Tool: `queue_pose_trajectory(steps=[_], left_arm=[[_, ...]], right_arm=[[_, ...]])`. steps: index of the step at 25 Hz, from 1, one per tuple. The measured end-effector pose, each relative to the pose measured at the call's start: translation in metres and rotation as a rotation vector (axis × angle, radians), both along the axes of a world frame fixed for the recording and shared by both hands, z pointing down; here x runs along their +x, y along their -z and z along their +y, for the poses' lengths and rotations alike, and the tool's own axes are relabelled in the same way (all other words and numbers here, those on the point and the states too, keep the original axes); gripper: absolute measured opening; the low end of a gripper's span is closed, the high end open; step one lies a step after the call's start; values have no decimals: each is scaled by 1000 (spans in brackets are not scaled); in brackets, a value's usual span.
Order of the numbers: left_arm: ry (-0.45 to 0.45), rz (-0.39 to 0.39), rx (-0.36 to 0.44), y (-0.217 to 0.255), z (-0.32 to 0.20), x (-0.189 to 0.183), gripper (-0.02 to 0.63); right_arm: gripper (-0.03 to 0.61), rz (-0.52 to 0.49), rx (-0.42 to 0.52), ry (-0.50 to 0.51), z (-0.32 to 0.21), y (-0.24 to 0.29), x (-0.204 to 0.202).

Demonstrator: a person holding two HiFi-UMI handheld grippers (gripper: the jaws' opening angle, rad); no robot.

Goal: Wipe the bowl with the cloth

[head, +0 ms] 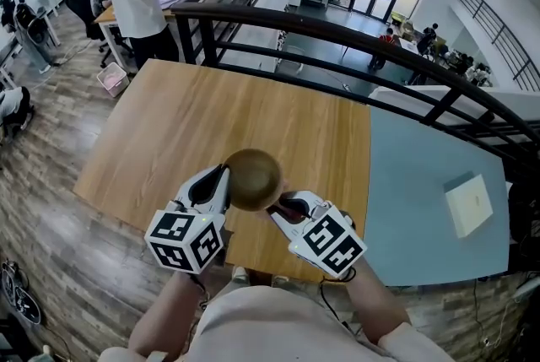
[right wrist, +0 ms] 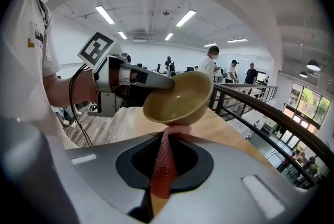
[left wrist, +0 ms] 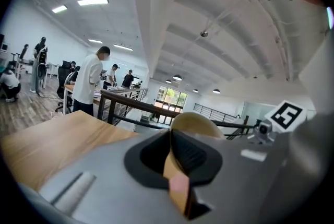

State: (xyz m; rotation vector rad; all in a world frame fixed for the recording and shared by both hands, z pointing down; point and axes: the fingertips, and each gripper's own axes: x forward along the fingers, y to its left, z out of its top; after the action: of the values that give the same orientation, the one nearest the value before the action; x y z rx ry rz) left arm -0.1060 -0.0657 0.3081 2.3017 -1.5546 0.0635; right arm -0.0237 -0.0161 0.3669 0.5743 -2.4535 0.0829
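While the bowl (head: 253,179) hung in the air over the near part of the wooden counter (head: 211,116), it touched no surface & was carried only by the left tongs (head: 226,175). These were clenched on its rim, one pad inside the wall & one outside, w/ no gap, per the left gripper view. The bowl was tan-brown, tipped so its rounded outside faced the head cam & its mouth faced back toward the person. From the right gripper view its inside showed as a smooth, glossy tan wall.

The right tongs (head: 283,204) were clamped on a red mesh cloth (right wrist: 162,165). The cloth ran up btwn the jaws as a narrow strip & its far end pressed against the bowl's outer wall from below. Both tongs sat close together, left & right of the bowl.

Off to the right lay a blue-grey surface (head: 422,183) w/ a flat white square item (head: 468,204) on it, well apart from the bowl. A pink bin (head: 111,79) stood on the floor past the counter's far left corner; contents too small to tell.
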Motion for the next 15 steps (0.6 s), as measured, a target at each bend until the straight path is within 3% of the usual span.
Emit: queue_pose_trajectory(steps=[5,9,15], left_arm=[[-3,41,2,3,-7,8,14],[-4,49,15,6,-7,15,15],[8,72,19,9,-9,16,14]], right_arm=[[15,-20,-17,41,10,-4,-23],[15,-11,33,58,16,-3,-35],[15,-81,59,14,14,2,-46]])
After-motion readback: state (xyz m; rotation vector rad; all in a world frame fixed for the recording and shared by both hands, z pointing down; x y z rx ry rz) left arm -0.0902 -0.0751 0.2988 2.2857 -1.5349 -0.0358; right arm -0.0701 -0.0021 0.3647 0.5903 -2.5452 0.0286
